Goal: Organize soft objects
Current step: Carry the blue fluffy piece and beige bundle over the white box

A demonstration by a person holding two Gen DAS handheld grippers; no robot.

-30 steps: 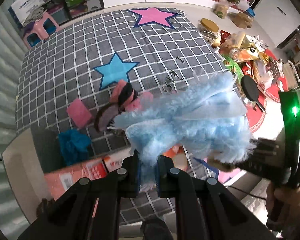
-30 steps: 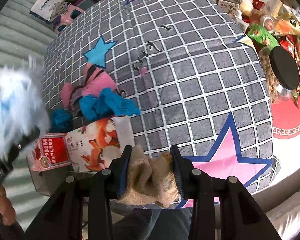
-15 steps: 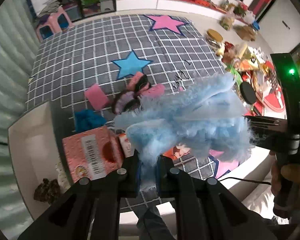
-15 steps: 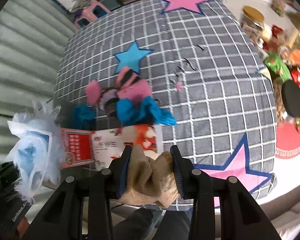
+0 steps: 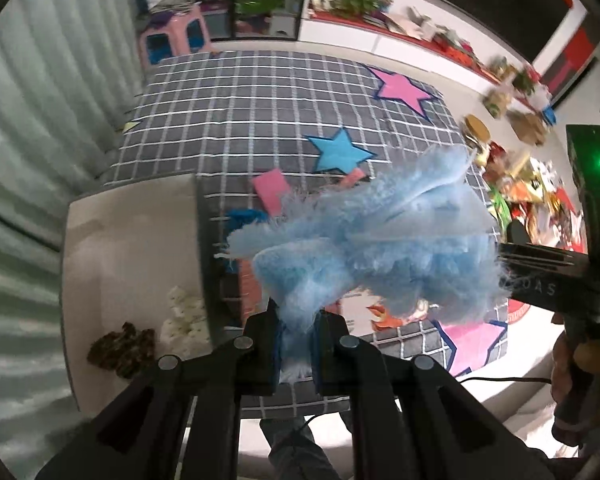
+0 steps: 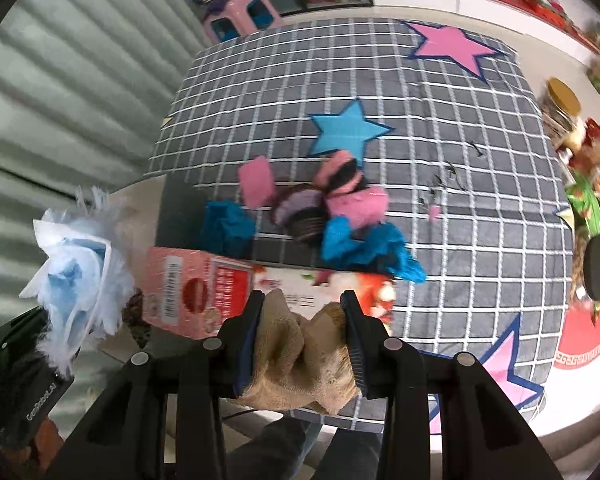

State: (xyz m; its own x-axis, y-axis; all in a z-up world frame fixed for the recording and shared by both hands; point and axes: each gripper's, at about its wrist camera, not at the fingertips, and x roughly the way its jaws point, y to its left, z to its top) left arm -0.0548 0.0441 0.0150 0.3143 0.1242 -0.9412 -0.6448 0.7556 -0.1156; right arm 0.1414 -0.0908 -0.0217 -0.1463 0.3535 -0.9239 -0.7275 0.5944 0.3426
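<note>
My left gripper point(image 5: 296, 344) is shut on a fluffy light blue cloth point(image 5: 372, 248) and holds it in the air beside a white box point(image 5: 132, 240). The box holds a brown patterned cloth point(image 5: 124, 346) and a white one point(image 5: 184, 314). The blue cloth also shows in the right wrist view point(image 6: 80, 264). My right gripper point(image 6: 302, 336) is shut on a tan cloth point(image 6: 300, 360), held above the bed's near edge. On the grey checked bedspread point(image 6: 440, 140) lie a pink pad point(image 6: 256, 182), pink and purple socks point(image 6: 332, 196) and blue cloths point(image 6: 364, 248).
A pink and red carton point(image 6: 196, 288) lies on the bed's near left, next to the white box. A grey corrugated wall point(image 6: 60, 100) runs along the left. Jars and snack packets point(image 6: 588, 208) crowd the floor on the right. A pink stool point(image 6: 240, 16) stands beyond the bed.
Both grippers have pulled back and up from the bed with their cloths. The left gripper has swung left, so the white box and the cloths in it have come into view.
</note>
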